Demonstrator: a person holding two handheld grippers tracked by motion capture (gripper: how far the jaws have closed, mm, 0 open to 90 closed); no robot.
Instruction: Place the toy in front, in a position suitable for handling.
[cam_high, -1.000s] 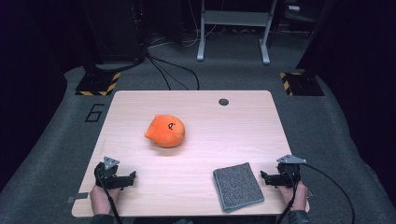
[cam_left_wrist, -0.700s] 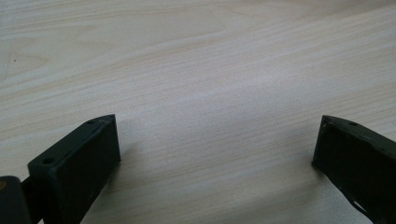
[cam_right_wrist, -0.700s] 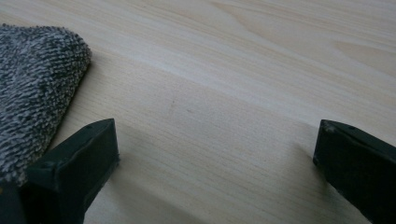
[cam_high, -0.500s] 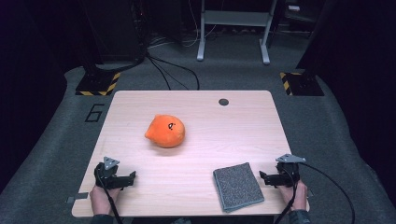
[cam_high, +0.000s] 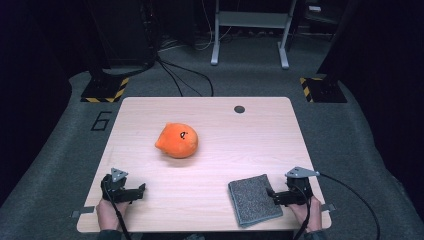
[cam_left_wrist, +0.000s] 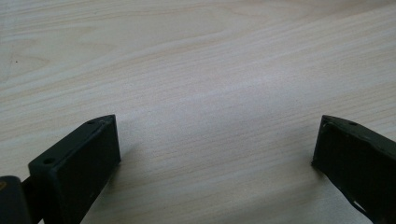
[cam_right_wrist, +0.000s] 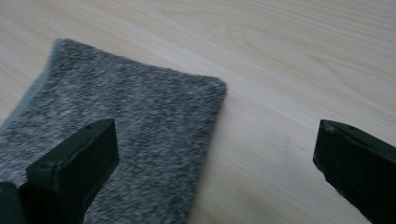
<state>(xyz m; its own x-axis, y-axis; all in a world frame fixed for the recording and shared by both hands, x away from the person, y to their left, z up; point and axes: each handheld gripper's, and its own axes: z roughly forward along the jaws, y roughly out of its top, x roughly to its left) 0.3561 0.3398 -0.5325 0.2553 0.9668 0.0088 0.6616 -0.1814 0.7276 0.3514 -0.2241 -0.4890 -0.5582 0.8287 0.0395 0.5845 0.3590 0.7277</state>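
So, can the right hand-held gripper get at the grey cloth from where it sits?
Probably yes. The right hand-held gripper is open right at the edge of the grey cloth, one jaw over it, and nothing lies between them on the table.

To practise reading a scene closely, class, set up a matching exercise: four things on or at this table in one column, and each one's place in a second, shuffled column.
Things:
1. round orange plush toy
2. folded grey knitted cloth
3. small dark round hole cap
4. left gripper

Places:
A. far edge of the light wooden table, right of centre
B. near left corner, jaws open over bare wood
C. near edge, right next to the right gripper
D. middle of the table, left of centre

Pairs: 1-D, 2-C, 3-A, 4-B
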